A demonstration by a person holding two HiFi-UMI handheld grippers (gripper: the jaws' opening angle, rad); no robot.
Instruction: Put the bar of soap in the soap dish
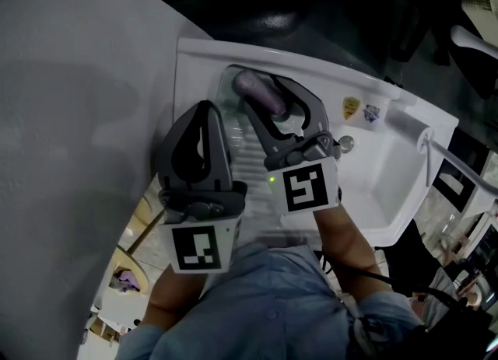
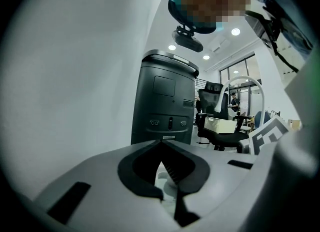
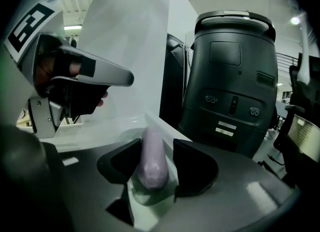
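A purple bar of soap (image 1: 262, 91) lies lengthwise in a pale green soap dish (image 1: 228, 86) on the back left corner of the white sink (image 1: 389, 195). My right gripper (image 1: 269, 102) reaches over the dish with a jaw on each side of the bar. In the right gripper view the soap (image 3: 153, 162) rests in the dish (image 3: 150, 200) with a narrow gap to the right pad, so my right gripper (image 3: 156, 152) is open. My left gripper (image 1: 205, 111) hovers just left of the dish, its fingertips together with nothing held. The left gripper view shows my left gripper (image 2: 160, 145) shut at the tips.
A grey wall (image 1: 70, 117) runs close along the sink's left side. A chrome knob (image 1: 346, 145) and two stickers (image 1: 360, 110) sit on the sink's rim. A tall dark bin (image 3: 234, 75) stands behind the sink, with office chairs (image 2: 220, 121) further off.
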